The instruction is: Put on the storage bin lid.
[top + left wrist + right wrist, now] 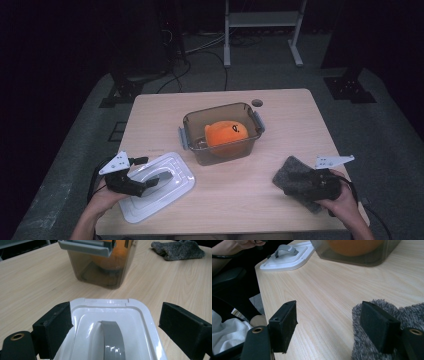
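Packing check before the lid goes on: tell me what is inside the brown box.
Inside the brown box lies an orange plush toy with a dark mark on top. It covers most of the floor, so anything beneath it is hidden. The white lid lies apart on the table.

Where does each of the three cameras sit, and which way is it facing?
High view: above the person's side, looking forward and down on the table; forearms and both hands show.
Left gripper view: rides the left gripper, facing the white lid and the container; its black jaws stand apart.
Right gripper view: rides the right gripper, over the grey cloth; jaws apart.
All views share lid and container.
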Action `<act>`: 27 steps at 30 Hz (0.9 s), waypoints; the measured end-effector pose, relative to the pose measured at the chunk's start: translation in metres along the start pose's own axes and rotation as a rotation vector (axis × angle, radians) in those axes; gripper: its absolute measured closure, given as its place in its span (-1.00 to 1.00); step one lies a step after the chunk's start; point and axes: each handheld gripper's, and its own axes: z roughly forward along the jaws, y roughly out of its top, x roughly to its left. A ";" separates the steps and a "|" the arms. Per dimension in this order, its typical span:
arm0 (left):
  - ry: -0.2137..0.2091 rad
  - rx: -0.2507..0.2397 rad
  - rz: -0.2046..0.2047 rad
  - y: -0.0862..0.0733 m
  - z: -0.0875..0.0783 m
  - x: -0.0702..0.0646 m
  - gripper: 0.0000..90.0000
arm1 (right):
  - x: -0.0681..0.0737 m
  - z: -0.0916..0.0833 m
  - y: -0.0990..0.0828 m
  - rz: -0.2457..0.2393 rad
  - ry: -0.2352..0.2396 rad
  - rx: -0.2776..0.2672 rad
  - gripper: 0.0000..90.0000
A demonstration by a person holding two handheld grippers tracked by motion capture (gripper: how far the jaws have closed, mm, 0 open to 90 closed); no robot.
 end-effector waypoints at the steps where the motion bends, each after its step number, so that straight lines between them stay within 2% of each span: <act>1: 0.000 0.004 0.002 -0.001 0.000 0.000 -0.77 | 0.000 0.000 0.000 0.002 0.000 -0.001 -0.36; 7: -0.001 0.016 0.004 -0.005 0.003 -0.001 -0.76 | 0.000 0.002 0.000 -0.001 0.003 0.006 -0.36; 16: -0.001 0.036 0.014 -0.011 0.004 0.000 -0.66 | 0.000 0.001 0.000 -0.003 0.002 0.002 -0.36; 20: 0.002 0.064 0.019 -0.013 0.005 0.000 -0.64 | 0.000 0.001 0.000 -0.002 0.002 0.000 -0.36; 22: -0.001 0.068 0.022 -0.015 0.006 0.001 -0.55 | 0.000 0.001 0.001 -0.004 0.001 0.000 -0.36; 27: -0.001 0.093 0.027 -0.018 0.009 0.002 -0.49 | 0.000 0.001 0.001 -0.003 0.001 -0.001 -0.36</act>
